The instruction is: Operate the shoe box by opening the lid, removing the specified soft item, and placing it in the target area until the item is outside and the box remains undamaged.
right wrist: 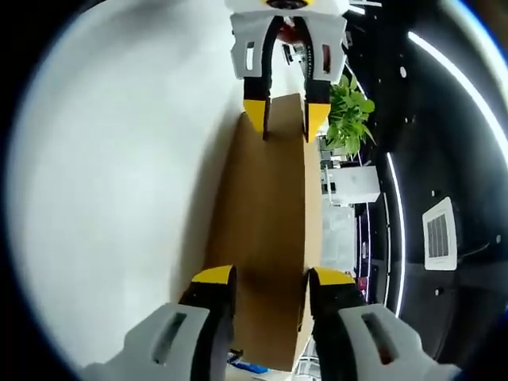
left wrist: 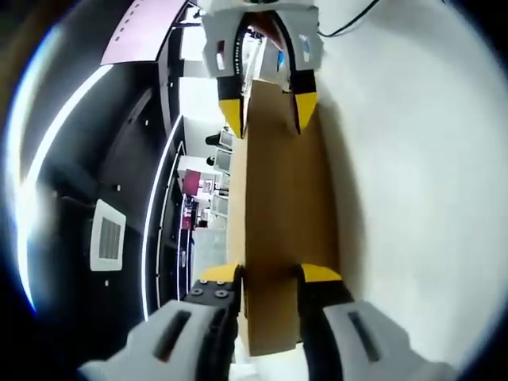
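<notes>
A brown cardboard shoe box [left wrist: 282,198] is held between the two grippers, one at each end. In the left gripper view my left gripper [left wrist: 271,275] has its yellow-tipped jaws pressed on either side of the box's near end. The right gripper [left wrist: 266,111] clamps the far end at the top of that view. The right gripper view shows the same box [right wrist: 270,206] from the other end, where my right gripper [right wrist: 274,276] is shut on the near end and the left gripper [right wrist: 284,111] on the far end. The inside of the box is hidden.
A white table surface [left wrist: 421,198] [right wrist: 119,182] lies along one side of the box. On the other side are a dark ceiling with light strips and a vent [left wrist: 107,234], a green plant [right wrist: 349,119] and distant office furniture. A black cable [left wrist: 353,22] crosses the white surface.
</notes>
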